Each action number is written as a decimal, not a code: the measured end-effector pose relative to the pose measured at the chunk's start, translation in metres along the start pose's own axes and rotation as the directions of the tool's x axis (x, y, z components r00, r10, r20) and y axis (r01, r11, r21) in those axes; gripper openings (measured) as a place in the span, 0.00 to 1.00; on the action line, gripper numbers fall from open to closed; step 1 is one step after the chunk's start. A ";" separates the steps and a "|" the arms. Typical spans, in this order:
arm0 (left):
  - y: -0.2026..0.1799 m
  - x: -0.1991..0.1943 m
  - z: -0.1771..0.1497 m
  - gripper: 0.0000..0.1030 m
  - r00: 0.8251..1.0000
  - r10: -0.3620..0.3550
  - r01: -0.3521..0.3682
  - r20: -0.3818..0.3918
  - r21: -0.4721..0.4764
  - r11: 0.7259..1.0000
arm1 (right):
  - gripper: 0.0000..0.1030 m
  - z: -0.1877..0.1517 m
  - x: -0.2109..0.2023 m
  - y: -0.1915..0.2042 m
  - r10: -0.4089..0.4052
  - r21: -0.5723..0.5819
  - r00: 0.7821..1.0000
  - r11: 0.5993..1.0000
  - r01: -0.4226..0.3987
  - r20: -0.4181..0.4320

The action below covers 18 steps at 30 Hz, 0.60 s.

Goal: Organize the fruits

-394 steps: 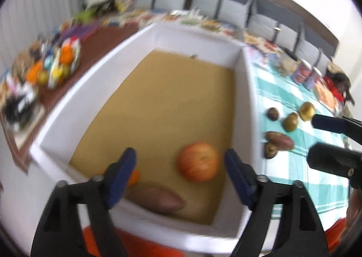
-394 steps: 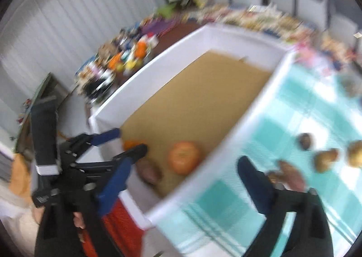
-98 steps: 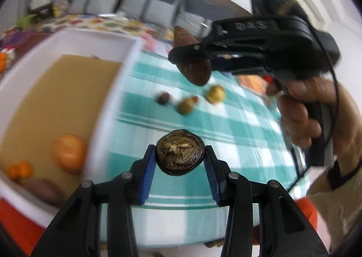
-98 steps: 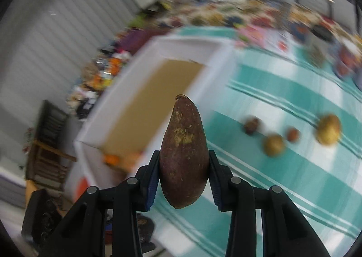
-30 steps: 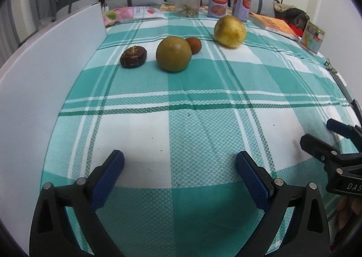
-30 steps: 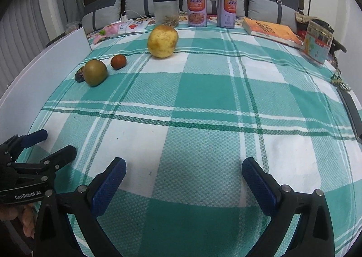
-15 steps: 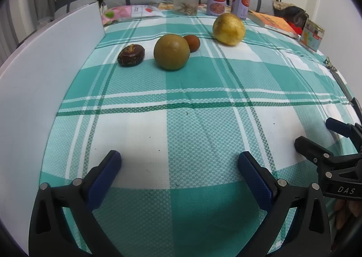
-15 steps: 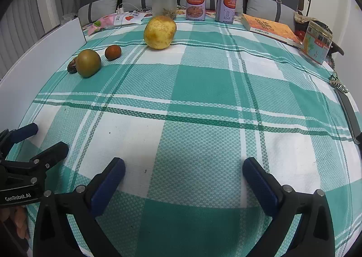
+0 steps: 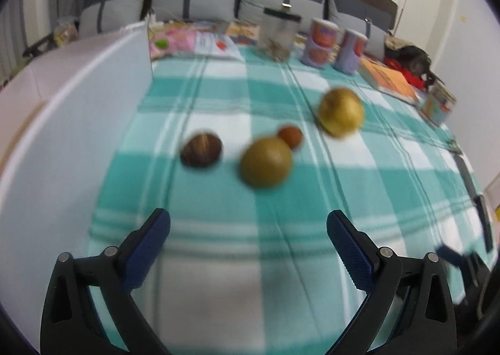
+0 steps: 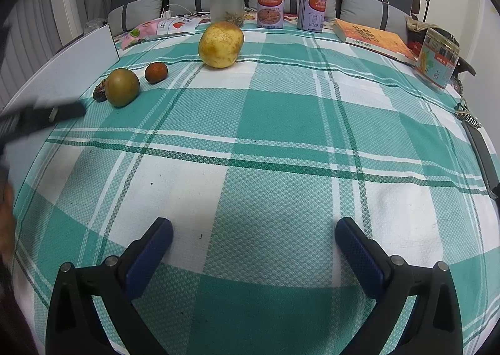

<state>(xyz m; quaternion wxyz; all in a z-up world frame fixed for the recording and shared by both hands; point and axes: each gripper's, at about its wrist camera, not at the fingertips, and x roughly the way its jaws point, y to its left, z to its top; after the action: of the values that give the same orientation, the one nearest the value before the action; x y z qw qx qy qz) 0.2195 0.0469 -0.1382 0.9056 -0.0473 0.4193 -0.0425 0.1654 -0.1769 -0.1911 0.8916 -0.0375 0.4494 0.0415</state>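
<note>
Olive-brown and round, the fruit (image 9: pixel 266 161) ahead of the wide-open, empty left gripper (image 9: pixel 248 239) looks firm, smooth, likely rolling unless pinched across its middle; the right gripper (image 10: pixel 253 245) gapes empty too.

Green-checked tablecloth (image 10: pixel 281 111), four fruits (image 10: pixel 221 44) on it, two cans (image 10: pixel 270 5), book (image 10: pixel 373 38)

The left wrist view is smeared by motion blur, so the dark brown fruit (image 9: pixel 201 150) and small reddish fruit (image 9: pixel 290 135) show no surface detail. In the right wrist view the green-brown fruit (image 10: pixel 122 86) hides most of that dark fruit (image 10: pixel 100 95). The left tongs (image 10: pixel 47 116) are a blurred streak cut off near the bed's left edge.
</note>
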 end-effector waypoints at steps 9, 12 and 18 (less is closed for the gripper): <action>-0.021 0.057 0.020 0.69 0.998 0.017 -0.015 -0.068 0.040 0.999 | 1.00 0.000 0.000 0.000 0.001 0.001 1.000 1.000 -0.001 0.000; -0.021 0.062 0.021 0.56 0.998 0.022 -0.021 -0.053 0.015 1.000 | 1.00 0.000 0.000 0.000 0.001 0.001 1.000 1.000 -0.001 0.000; -0.017 0.043 0.017 0.48 0.999 -0.028 0.028 -0.042 0.004 1.000 | 1.00 0.000 0.000 0.000 0.001 0.001 1.000 1.000 -0.001 0.000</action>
<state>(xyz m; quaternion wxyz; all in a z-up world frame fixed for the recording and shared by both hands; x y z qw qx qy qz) 0.2592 0.0262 -0.1576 0.8960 -0.0502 0.4374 -0.0570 0.1657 -0.1766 -0.1911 0.8915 -0.0371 0.4496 0.0416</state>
